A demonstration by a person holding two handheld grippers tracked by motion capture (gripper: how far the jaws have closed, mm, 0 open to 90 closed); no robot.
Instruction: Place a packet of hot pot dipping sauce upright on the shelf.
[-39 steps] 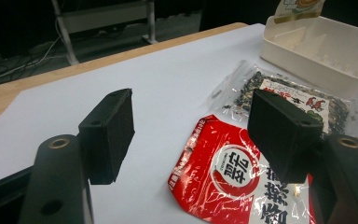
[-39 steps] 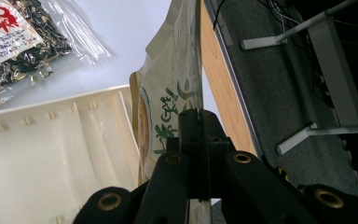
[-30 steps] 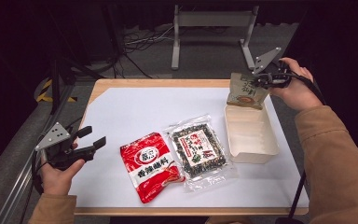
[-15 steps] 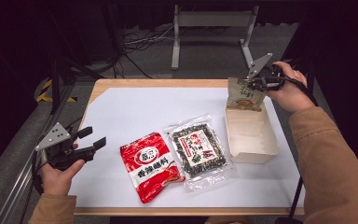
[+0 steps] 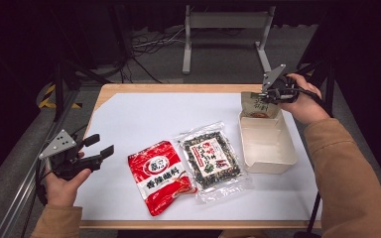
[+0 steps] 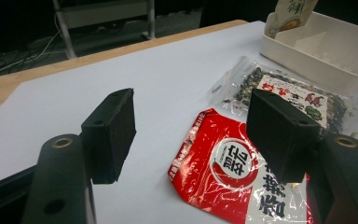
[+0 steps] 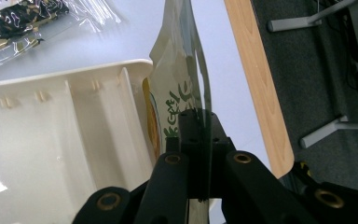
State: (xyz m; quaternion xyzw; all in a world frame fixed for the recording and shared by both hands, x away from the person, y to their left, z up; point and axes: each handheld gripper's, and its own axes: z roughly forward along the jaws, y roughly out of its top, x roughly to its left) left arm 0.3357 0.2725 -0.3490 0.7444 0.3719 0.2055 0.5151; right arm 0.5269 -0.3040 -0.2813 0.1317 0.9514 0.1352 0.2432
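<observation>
We've got the right gripper [image 5: 272,95] clamped on the beige packet [image 5: 259,105]; lower it fully into the white box [image 5: 273,161] w/o snagging the rim. Left gripper [image 5: 99,150] sits apart, holding nothing.

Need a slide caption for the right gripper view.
Right gripper pinches a beige snack pouch at the white bin's far end.

— How does the person's left side stand?
— The left forearm comes in from the near left corner; the left gripper [image 5: 101,146] is held low and about level, jaws wide apart, nothing between them.
— And the right?
— The right arm reaches far forward in a tan sleeve; the right gripper [image 5: 265,97] is pinched tight, its jaws pressed together on the held pouch's top edge.
</observation>
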